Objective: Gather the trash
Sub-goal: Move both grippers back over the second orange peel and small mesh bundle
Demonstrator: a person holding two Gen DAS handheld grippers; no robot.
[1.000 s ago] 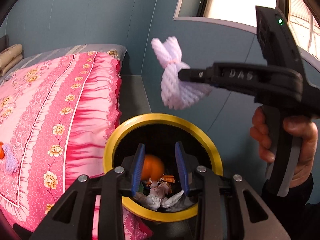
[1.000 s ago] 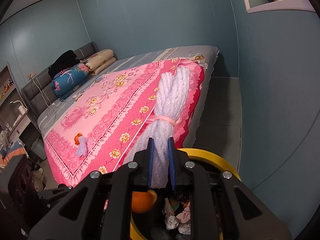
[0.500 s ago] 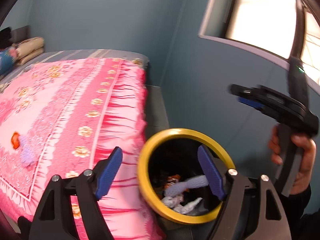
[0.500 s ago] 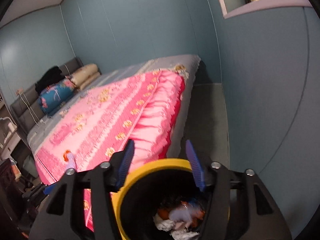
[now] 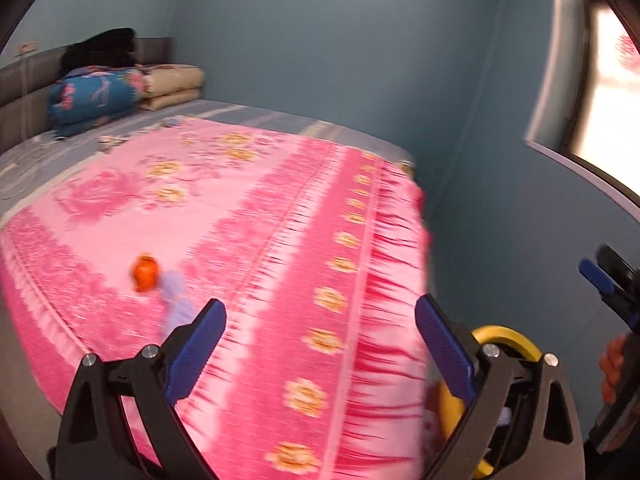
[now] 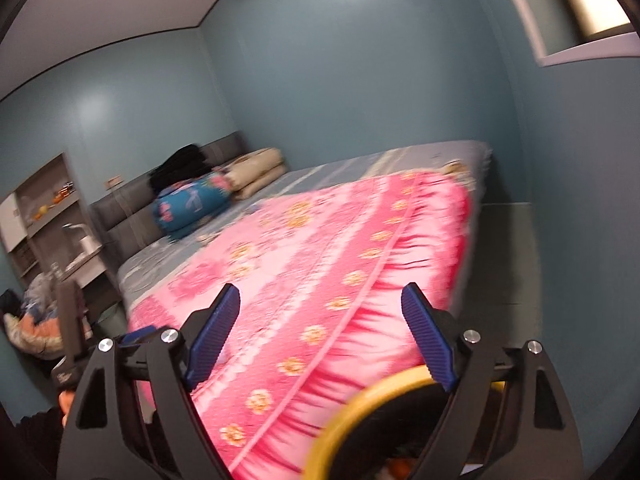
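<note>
My left gripper (image 5: 320, 344) hangs over the near edge of the pink blanket (image 5: 280, 220), its jaws opening wide with nothing between them. Farther left on the blanket lie an orange piece (image 5: 145, 278) and a pale purple foam net (image 5: 173, 294), both blurred. The black bin with the yellow rim (image 5: 502, 334) stands at the lower right, partly behind my right finger. My right gripper (image 6: 320, 336) is above that bin's rim (image 6: 360, 398), its jaws also opening and empty. The bin's contents are almost all hidden.
Folded quilts (image 5: 96, 96) and dark clothes are stacked at the bed's head. A narrow strip of floor (image 6: 504, 260) runs between bed and blue wall. A window (image 5: 612, 92) is at the right, and shelves (image 6: 44, 216) stand past the bed on the left.
Both grippers opened wide. The white foam net left the right gripper and dropped into the bin. The left view swung away from the bin and onto the bed.
</note>
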